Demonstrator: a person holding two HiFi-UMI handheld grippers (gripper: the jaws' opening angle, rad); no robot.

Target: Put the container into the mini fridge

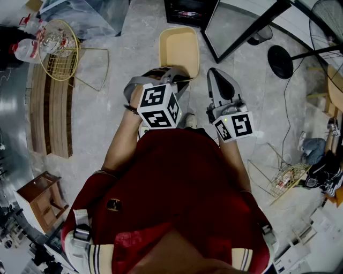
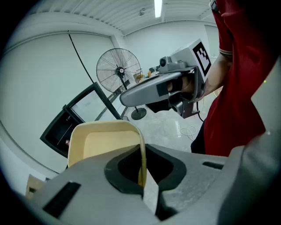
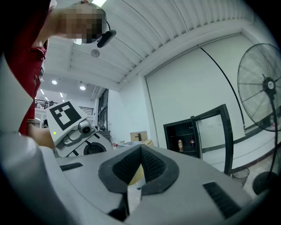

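A pale yellow plastic container [image 1: 178, 51] hangs in front of me over the floor. My left gripper [image 1: 170, 79] is shut on the container's near rim [image 2: 141, 158], which stands edge-on between the pads. My right gripper [image 1: 216, 74] is beside it to the right, shut with nothing in it; its tips [image 3: 140, 149] meet. Ahead stands the black mini fridge [image 1: 185, 12] with its glass door [image 1: 238, 27] swung open. In the right gripper view bottles show on the fridge's shelves [image 3: 184, 141]. The left gripper view has the fridge [image 2: 61, 129] beyond the container [image 2: 105, 140].
A black pedestal fan [image 1: 281, 61] stands right of the fridge door. A gold wire basket [image 1: 59, 51] and a wooden slatted bench [image 1: 51, 112] are on the left. A small wooden stool [image 1: 40, 198] is lower left, and a wire rack [image 1: 284, 179] lies lower right.
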